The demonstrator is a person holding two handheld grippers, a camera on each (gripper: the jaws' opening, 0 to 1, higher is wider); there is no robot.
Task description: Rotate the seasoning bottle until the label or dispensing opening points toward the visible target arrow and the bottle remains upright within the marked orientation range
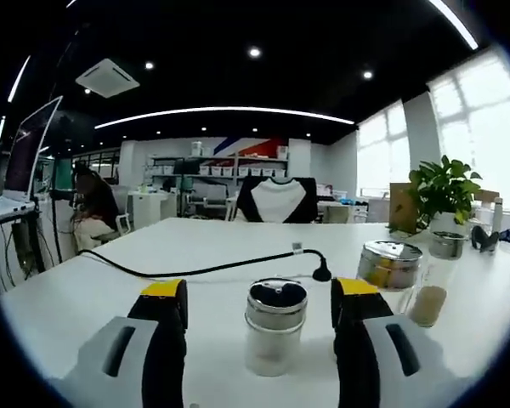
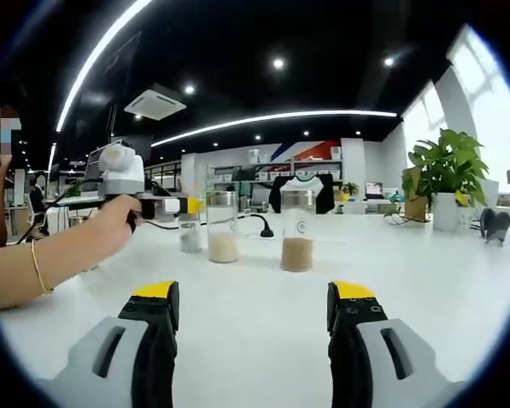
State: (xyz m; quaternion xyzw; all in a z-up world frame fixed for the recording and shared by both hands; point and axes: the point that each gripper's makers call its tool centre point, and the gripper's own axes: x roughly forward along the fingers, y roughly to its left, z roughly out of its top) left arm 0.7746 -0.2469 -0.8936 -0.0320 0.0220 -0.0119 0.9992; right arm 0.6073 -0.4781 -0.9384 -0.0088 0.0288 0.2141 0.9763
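Observation:
A small seasoning bottle [image 1: 275,333] with a metal lid stands upright on the white table [image 1: 195,246], between the jaws of my left gripper [image 1: 261,291]. The jaws are open, with a gap on each side of the bottle. In the right gripper view the same bottle [image 2: 190,233] is at the far left, with the left gripper [image 2: 185,206], held by a person's hand [image 2: 119,223], around it. My right gripper [image 2: 253,293] is open over bare table [image 2: 255,340] with nothing between its jaws.
Two taller glass bottles with powder stand nearby [image 2: 223,228] [image 2: 297,231]; in the left gripper view they are on the right [image 1: 391,265] [image 1: 431,293]. A black cable [image 1: 204,270] crosses the table. A potted plant [image 1: 444,194] stands at the right.

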